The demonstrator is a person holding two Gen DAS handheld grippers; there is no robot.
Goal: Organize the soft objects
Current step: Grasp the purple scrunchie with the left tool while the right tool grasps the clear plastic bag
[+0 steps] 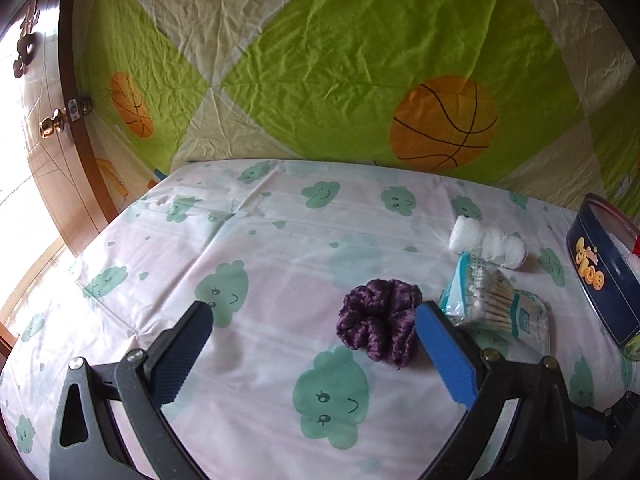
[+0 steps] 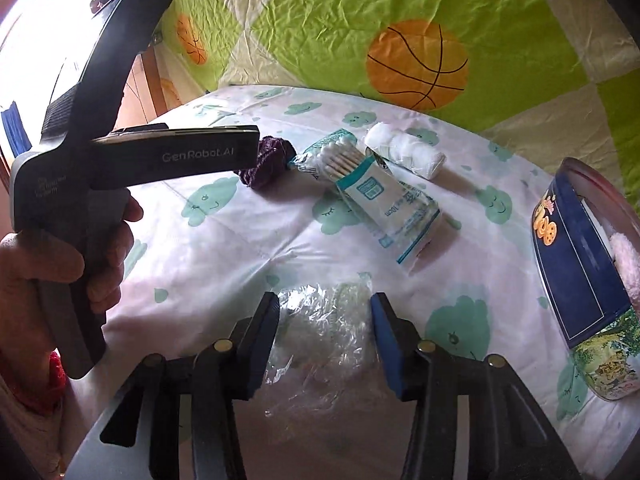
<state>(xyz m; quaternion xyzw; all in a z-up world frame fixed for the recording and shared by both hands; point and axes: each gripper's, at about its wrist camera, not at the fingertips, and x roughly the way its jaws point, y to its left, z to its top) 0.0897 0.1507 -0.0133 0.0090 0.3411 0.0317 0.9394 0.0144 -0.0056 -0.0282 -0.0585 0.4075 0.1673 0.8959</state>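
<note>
Left gripper (image 1: pixel 312 320): jaws wide, empty; purple scrunchie (image 1: pixel 380 318) at frame centre, just inside the blue finger (image 1: pixel 444 354).
Right gripper (image 2: pixel 325 340): jaws fairly wide; clear plastic bag (image 2: pixel 324 340) lies between them, grip not confirmed.
Other items: swab packet (image 2: pixel 372 188) and white gauze roll (image 2: pixel 404 150), upper centre; blue tin (image 2: pixel 576 264) at right edge (some soft contents visible).
Advice: centre the scrunchie between both fingers; lower to the cloth (image 1: pixel 256 256); close gently, avoiding the swab packet.

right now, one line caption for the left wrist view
Open left gripper approaching purple scrunchie beside cotton swab pack on cloud-print sheet.
</note>
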